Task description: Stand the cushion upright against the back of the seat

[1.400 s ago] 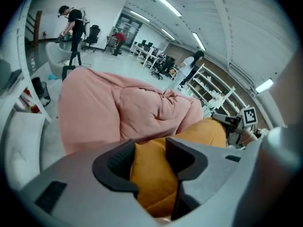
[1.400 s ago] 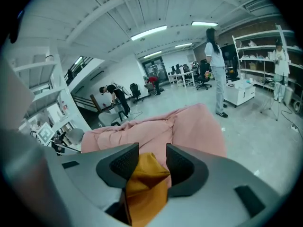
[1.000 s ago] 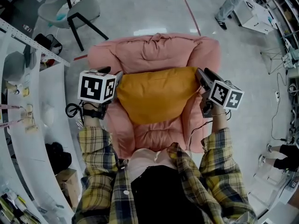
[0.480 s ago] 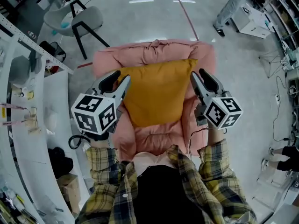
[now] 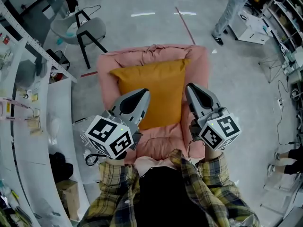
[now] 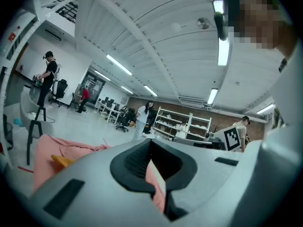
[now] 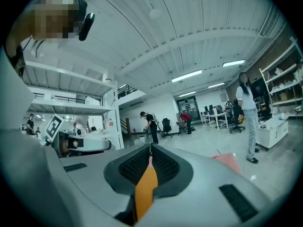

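The orange cushion [image 5: 152, 86] stands upright on the seat of the pink armchair [image 5: 156, 52], its back flat against the chair's back and its top edge just below the chair's rim.

Both claws hang in front of it, nearer the person, pointing towards the chair. The left claw [image 5: 143, 93] covers the cushion's lower left corner in the head view; whether it touches the fabric cannot be told. Its jaws have just been closing and now meet at the tips, with nothing held. The left gripper view shows only a sliver of pink chair through the slot behind them. The right claw [image 5: 189, 87] sits over the chair's right arm, just beside the cushion's right edge. Its jaws have also just been closing and are together at the tips. The orange strip in the right gripper view is the cushion seen through the slot, not something gripped.

A long white counter [image 5: 61, 103] runs close along the armchair's left side, cluttered with small items, and a cardboard box [image 5: 70, 189] sits on the floor beside it. Behind the armchair to the left stands a grey chair [image 5: 89, 28] on black legs. A red line [image 5: 186, 23] crosses the floor behind, and a person [image 5: 228, 11] stands at the far right near white shelves [image 5: 286, 18].
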{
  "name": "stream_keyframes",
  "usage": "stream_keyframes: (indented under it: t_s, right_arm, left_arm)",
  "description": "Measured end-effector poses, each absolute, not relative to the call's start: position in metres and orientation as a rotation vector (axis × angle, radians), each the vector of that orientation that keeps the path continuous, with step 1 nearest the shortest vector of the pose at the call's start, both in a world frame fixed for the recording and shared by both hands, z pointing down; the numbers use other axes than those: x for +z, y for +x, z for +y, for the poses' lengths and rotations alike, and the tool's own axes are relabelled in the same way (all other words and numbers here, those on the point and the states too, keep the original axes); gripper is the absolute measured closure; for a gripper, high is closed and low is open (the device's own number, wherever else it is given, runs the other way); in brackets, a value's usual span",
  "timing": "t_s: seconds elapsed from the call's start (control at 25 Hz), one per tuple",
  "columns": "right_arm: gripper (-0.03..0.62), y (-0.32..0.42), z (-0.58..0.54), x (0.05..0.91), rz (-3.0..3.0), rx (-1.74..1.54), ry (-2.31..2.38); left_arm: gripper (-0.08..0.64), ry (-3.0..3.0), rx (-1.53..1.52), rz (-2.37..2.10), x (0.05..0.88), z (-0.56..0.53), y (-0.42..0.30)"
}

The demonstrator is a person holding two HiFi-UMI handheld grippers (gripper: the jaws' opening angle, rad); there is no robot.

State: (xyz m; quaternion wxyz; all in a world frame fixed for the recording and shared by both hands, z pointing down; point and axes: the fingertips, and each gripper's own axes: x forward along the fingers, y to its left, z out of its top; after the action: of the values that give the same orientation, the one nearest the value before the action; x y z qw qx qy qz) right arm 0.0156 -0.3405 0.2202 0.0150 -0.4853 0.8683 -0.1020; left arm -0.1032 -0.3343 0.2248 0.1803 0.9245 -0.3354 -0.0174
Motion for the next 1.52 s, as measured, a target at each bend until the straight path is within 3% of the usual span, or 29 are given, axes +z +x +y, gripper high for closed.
stream_keyframes:
  t_s: [0.36, 0.8, 1.52]
  right_arm:
    - [0.566, 0.024, -0.215, 0.178, 2.664, -0.28, -1.304]
    - [0.569, 0.039, -0.068, 0.185, 2.731, -0.283, -1.396]
    - [0.572, -0.005, -0.043, 0.174, 2.806, -0.282, -1.433]
  left_arm:
    - [0.555, 2.685, -0.04, -0.867, 0.201, -0.214, -0.053]
    - [0.555, 2.699, 0.041, -0.847, 0.207, -0.062, -0.015]
    - [0.555, 2.737, 0.064, -0.857, 0.184, -0.04, -0.052]
